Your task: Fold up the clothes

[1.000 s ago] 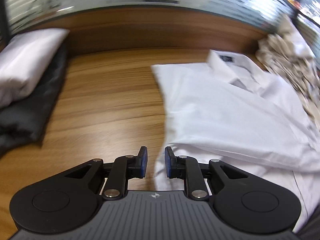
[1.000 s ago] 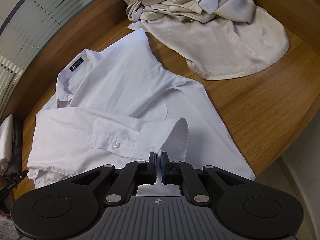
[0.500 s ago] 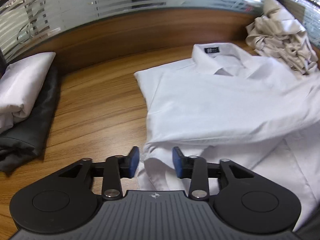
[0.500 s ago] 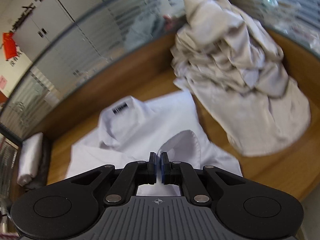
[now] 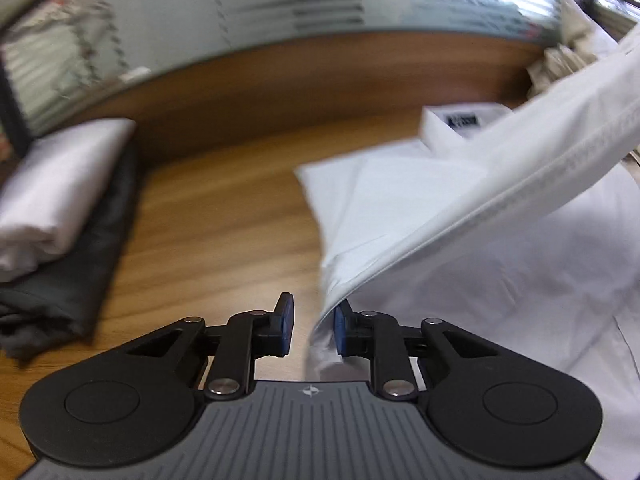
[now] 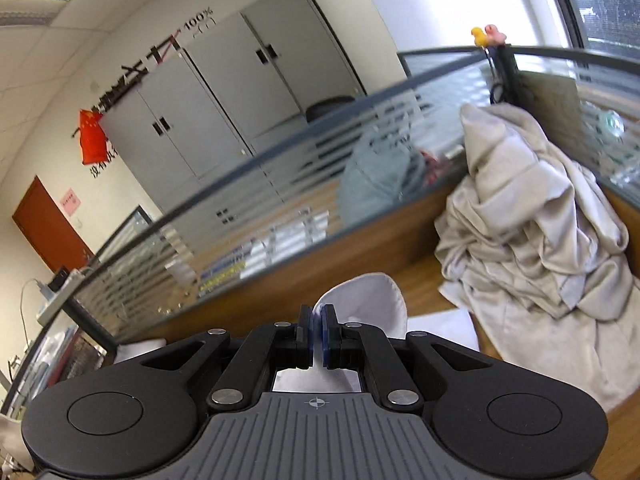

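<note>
A white shirt [image 5: 500, 264] lies on the wooden table [image 5: 224, 224], its collar label towards the back. My left gripper [image 5: 313, 320] sits low at the shirt's near left edge. Its jaws are closing, and a fold of the shirt's edge [image 5: 326, 312] stands between them against the right pad, with a gap to the left pad. One sleeve [image 5: 552, 152] stretches taut, up and to the right. My right gripper [image 6: 318, 330] is raised and shut on that sleeve's white cuff [image 6: 372, 296].
A heap of beige clothes [image 6: 536, 248] fills the table's back right corner. At the left, a folded white garment [image 5: 60, 196] rests on a dark one [image 5: 80, 284]. A striped glass partition [image 6: 248, 224] runs along the table's far edge.
My right gripper has risen with the cuff, pulling the sleeve up off the shirt. My left gripper's jaws widened, moved onto the shirt's edge, then narrowed around it.
</note>
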### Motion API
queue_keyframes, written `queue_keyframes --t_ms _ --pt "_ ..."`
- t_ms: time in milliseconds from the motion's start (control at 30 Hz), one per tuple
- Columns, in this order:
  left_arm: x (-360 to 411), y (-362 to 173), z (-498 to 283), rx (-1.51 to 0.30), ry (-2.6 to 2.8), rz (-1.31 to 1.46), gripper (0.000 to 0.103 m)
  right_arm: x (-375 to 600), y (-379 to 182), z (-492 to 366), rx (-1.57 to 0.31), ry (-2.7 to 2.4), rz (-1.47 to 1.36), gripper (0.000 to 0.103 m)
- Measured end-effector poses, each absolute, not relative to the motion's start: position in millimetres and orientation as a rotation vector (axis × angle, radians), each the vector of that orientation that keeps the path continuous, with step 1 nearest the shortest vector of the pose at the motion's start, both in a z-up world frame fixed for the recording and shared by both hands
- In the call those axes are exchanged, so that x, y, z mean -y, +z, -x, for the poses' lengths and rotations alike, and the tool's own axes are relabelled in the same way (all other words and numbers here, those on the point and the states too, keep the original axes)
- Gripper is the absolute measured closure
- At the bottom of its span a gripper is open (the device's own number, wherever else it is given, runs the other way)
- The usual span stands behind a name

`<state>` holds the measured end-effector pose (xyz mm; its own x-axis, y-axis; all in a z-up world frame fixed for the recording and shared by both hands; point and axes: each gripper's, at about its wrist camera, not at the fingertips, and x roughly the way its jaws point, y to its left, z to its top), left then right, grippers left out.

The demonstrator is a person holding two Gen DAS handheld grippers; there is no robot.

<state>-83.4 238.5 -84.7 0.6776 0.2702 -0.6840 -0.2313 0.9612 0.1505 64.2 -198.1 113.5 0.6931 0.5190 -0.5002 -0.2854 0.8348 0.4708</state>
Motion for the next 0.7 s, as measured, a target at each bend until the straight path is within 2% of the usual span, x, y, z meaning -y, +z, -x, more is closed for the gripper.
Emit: queue_keyframes --t_ms 100,267,633,700 --pt "-241 -83 89 -0.778 0.264 -0.061 0.080 200 109 -60 -0.682 0.437 -0.366 0.097" --pt "-236 -86 95 -0.786 0.228 -0.119 0.080 226 66 -43 -0.822 0.309 -0.365 0.097" --pt "-236 -102 97 -0.833 0.206 -0.168 0.079 240 -87 -13 -1.116 0.184 -0.244 0.096" --pt "-237 -102 97 -0.834 0.207 -0.161 0.079 234 -95 -15 -1.136 0.183 -0.191 0.093"
